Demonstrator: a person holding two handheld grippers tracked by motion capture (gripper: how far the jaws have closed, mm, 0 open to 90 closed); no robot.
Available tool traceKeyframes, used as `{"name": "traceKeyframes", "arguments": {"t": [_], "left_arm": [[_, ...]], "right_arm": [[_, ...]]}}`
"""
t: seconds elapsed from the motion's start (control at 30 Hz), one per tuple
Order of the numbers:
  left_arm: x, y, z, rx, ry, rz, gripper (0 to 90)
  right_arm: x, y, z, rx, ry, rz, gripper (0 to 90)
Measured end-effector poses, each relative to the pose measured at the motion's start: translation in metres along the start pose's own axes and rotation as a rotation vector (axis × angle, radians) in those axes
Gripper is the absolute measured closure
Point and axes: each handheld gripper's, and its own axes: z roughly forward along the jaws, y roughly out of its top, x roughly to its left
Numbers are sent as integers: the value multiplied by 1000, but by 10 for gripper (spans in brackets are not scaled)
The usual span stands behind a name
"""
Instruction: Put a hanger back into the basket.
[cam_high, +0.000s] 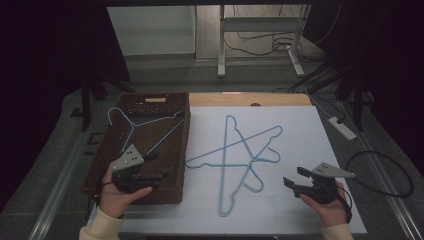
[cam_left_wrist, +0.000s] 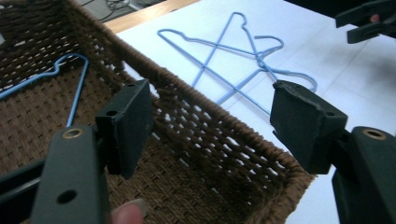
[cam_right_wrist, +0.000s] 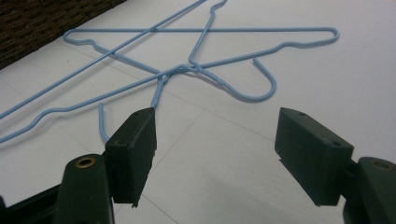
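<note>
Two light blue wire hangers (cam_high: 251, 161) lie crossed on the white board (cam_high: 300, 135), their necks tangled near the middle (cam_left_wrist: 260, 60) (cam_right_wrist: 187, 67). A third blue hanger (cam_high: 131, 124) (cam_left_wrist: 77, 91) rests inside the brown wicker basket (cam_high: 186, 145) at the left. My left gripper (cam_high: 160, 165) (cam_left_wrist: 212, 107) hovers over the basket's near right corner, jaws wide open and nothing between them. My right gripper (cam_high: 295, 176) (cam_right_wrist: 217, 121) sits low over the board to the right of the hangers. It points at their hooks, open and empty, and also appears far off in the left gripper view (cam_left_wrist: 364, 21).
The basket's woven rim (cam_left_wrist: 196, 93) stands between my left gripper and the board. A wooden strip (cam_high: 250, 99) borders the board's far edge. Beyond the table are a metal desk frame (cam_high: 260, 30), a power strip (cam_high: 342, 127) and cables on the floor.
</note>
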Motion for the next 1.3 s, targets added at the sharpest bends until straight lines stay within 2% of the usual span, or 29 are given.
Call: {"name": "traceKeyframes", "arguments": {"t": [0.07, 0.17, 0.4, 0.7, 0.9, 1.07, 1.2, 1.3], "left_arm": [[1, -3, -3, -18, -6, -18, 303], [0, -5, -5, -23, -6, -20, 303], [-1, -7, -5, -21, -11, -17, 301], [-2, -12, -2, 0, -20, -5, 296], [-3, -13, -2, -3, -31, -3, 296], [-4, -15, 0, 3, -37, -4, 295], [-5, -15, 1, 8, -41, -2, 295], [-4, -15, 1, 9, -44, -5, 294]], "right_arm": [[1, 2, -1, -1, 3, -5, 302], [2, 2, -1, 2, 12, -13, 303], [3, 3, -2, -4, 27, -11, 306], [5, 3, 0, 16, 19, -19, 305], [8, 6, 1, 8, 21, -12, 300], [15, 11, 8, 24, 33, -21, 297], [25, 21, 12, 7, 63, 4, 283], [36, 30, 19, 24, 85, -18, 285]]}}
